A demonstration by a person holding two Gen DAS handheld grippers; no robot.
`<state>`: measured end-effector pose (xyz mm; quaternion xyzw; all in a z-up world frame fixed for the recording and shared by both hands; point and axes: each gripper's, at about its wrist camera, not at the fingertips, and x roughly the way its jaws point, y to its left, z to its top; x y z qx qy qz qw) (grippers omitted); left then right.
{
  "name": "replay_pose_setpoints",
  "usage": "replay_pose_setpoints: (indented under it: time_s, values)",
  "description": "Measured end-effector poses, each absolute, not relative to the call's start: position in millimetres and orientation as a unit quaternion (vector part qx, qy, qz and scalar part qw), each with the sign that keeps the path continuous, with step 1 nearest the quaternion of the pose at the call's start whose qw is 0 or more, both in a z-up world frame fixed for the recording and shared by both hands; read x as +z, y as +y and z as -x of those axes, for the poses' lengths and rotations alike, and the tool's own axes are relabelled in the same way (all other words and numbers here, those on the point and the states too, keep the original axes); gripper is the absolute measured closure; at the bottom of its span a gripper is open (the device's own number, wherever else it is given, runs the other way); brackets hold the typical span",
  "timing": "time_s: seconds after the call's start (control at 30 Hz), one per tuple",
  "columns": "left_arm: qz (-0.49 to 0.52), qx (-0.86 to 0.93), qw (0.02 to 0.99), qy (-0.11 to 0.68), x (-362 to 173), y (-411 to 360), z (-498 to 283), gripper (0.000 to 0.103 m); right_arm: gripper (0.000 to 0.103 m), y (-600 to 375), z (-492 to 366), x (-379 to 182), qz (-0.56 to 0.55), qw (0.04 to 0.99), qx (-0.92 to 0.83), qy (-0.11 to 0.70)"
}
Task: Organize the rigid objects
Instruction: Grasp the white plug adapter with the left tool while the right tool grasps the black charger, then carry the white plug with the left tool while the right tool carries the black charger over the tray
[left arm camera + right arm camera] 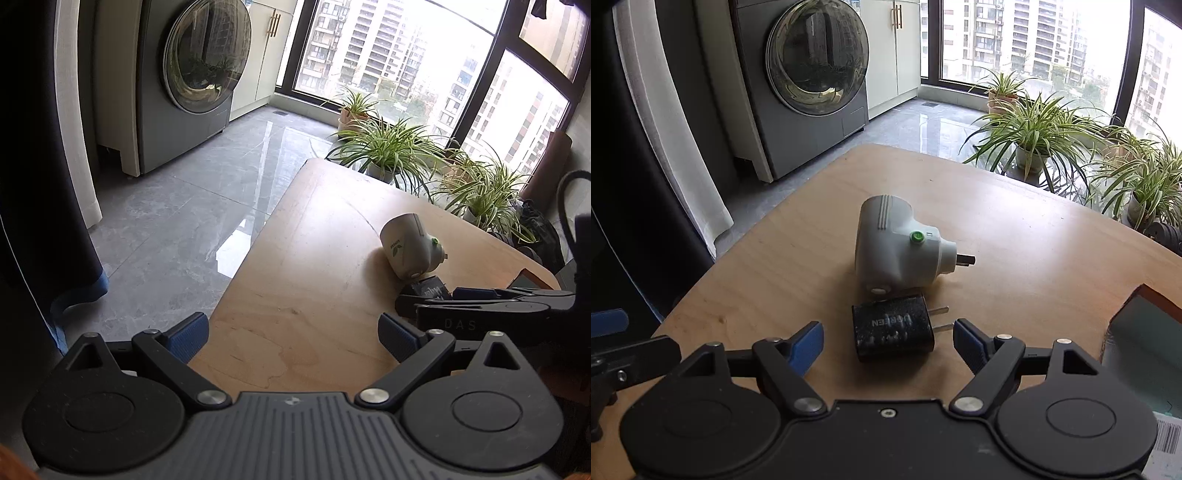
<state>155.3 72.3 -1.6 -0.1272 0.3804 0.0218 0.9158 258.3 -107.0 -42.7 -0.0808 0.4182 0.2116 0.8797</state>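
A black charger (pixel 892 332) with two metal prongs lies flat on the wooden table (pixel 783 258). It sits between the fingers of my right gripper (pixel 888 341), which stands open with its blue pads clear of the charger's sides. Just beyond lies a white plug adapter (pixel 894 247) with a green button, on its side. In the left wrist view the adapter (pixel 410 245) and the charger (pixel 430 290) are to the right, with the right gripper's fingers (pixel 480 312) beside the charger. My left gripper (pixel 293 332) hangs open over bare table near its left edge, holding nothing.
A box (pixel 1156 295) with a teal inside stands at the table's right edge. Potted spider plants (pixel 1034 129) line the window beyond the table. A washing machine (pixel 812 74) and a curtain (pixel 74 110) stand to the left across the tiled floor.
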Motion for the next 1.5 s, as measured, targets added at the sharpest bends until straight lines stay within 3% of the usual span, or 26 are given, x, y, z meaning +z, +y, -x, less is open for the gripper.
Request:
replay_pose_setpoints:
  time_s: [0.07,0.17,0.9,1.0,1.03,1.5]
  values:
    - [0.127,0.02,0.917,0.378,-0.8,70.2,-160.9,0.002,0.012,-107.2,-262.9,-46.7,0.076,0.877,0.218,0.422]
    - [0.127,0.01,0.919,0.373,0.5,65.4,-171.7,0.001,0.035,-111.5,-260.4,-45.3,0.076,0.883,0.208,0.414]
    - [-0.031,-0.134,0.925,0.355,-44.0,-17.6,-277.3,0.0,0.035,-205.9,-169.5,-0.1,-0.025,0.91,0.138,0.39]
    - [-0.031,-0.148,0.925,0.348,-44.5,-15.8,-276.9,0.022,0.035,-210.9,-166.4,1.9,-0.026,0.913,0.131,0.385]
    - [-0.029,-0.146,0.926,0.348,-44.2,-15.3,-275.7,0.024,0.035,-212.1,-165.8,2.2,-0.028,0.914,0.13,0.384]
    - [0.009,-0.154,0.936,0.318,-7.0,-18.1,-200.0,0.029,0.035,-218.1,-135.1,18.7,-0.032,0.925,0.127,0.356]
